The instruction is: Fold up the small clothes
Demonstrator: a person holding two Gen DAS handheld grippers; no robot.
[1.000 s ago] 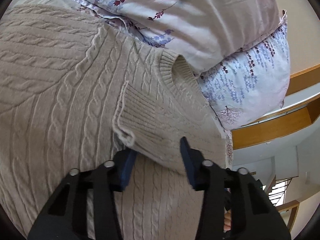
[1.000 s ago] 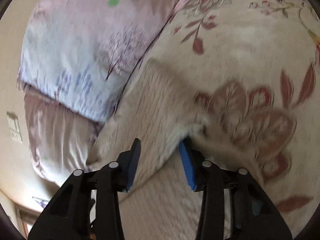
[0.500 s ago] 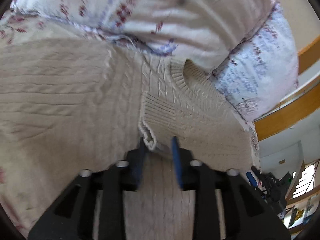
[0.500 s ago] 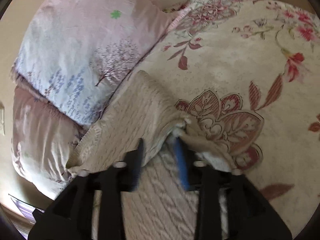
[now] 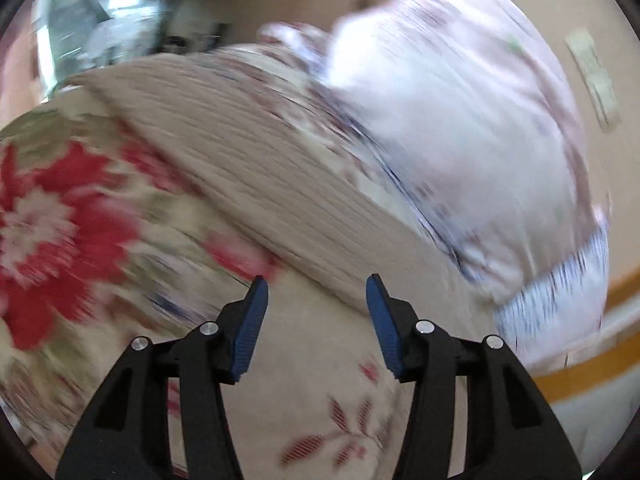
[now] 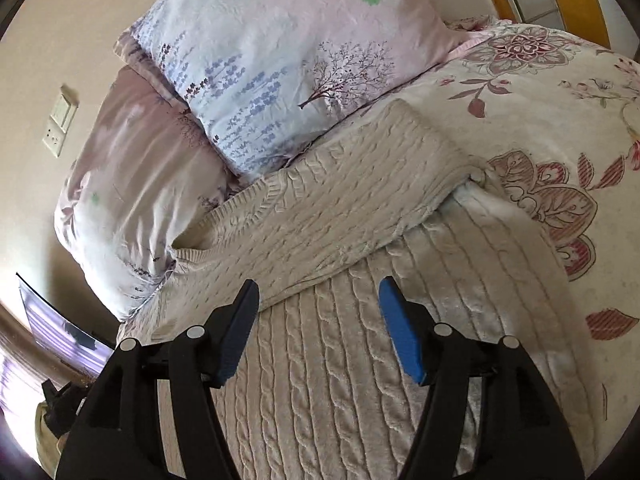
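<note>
My right wrist view is the sharp one: the cream cable-knit sweater (image 6: 360, 216) lies flat on the flowered bedspread (image 6: 560, 112), its body running under me and one sleeve (image 6: 352, 200) folded across the chest toward the neckline, which sits against the pillows. The upper pillow (image 6: 288, 52), pale with blue sprigs and a small tree print, lies on top of a mauve one (image 6: 136, 184), and the sweater's top edge touches both. My right gripper (image 6: 318, 292) hangs just over the knit with its jaws apart; they have just been opening, and nothing is caught between the blue pads. A wall switch plate (image 6: 60, 120) shows at the left edge. The left wrist view gives me far less, because it is smeared with motion blur. There I see the sweater (image 5: 288, 200) only as a ribbed beige band lying diagonally, with big red flowers of the bedspread (image 5: 60, 220) to one side and the pillow (image 5: 460, 128) to the other. My left gripper (image 5: 316, 292) has also just been opening and is empty, its pads over bare bedspread just beside the sweater's edge.
</note>
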